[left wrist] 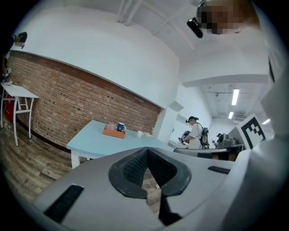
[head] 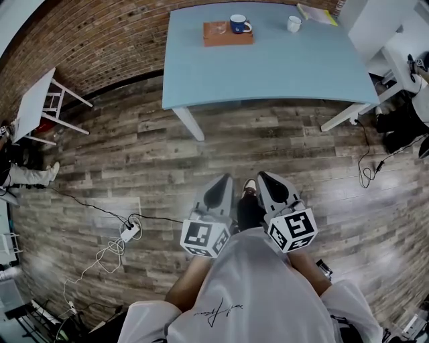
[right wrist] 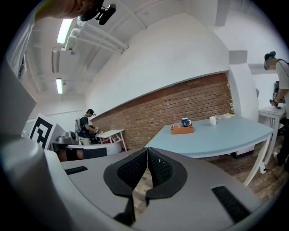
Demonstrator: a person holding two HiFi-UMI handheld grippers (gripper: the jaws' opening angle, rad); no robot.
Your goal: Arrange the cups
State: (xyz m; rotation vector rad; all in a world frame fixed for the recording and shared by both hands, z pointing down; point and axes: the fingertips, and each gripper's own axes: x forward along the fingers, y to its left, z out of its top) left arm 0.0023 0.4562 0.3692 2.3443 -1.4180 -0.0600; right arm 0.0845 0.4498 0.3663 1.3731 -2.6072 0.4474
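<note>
**Both claws shut and empty, cups on the far counter**

Far left, head view: a small white folding table [head: 37, 100] stands on the grey-brown wood-plank floor [head: 134, 161] by the red brick wall [head: 100, 40]. To its right, lower down, a white power strip [head: 129, 232] lies on the floor with loose white cable.

Left claw [head: 221, 182]: held low in front of the person's body, above the floor and well apart from the counter. In the left gripper view its jaws are fully together, the dark ribbed pads [left wrist: 135, 167] meeting at the tip, with nothing between them.

Right claw [head: 268, 181]: just beside the left one, held low in the same way. In the right gripper view the jaws are likewise together at the tip, ribbed pads [right wrist: 158, 169] facing, with nothing held.

Light blue rectangular counter [head: 268, 74] on white legs, at the top of the head view, against the brick wall. Contents, left to right:
- flat orange-brown tray [head: 228, 37], near the back edge
- clear glass tumbler [head: 216, 28], on the tray's left part
- dark blue ceramic cup [head: 238, 24] with a white inside, on the tray's right part, handle to the right
- small white ceramic cup [head: 293, 24], on the bare counter, right of the tray and apart from it
- yellowish booklet [head: 316, 13], at the back right corner
</note>
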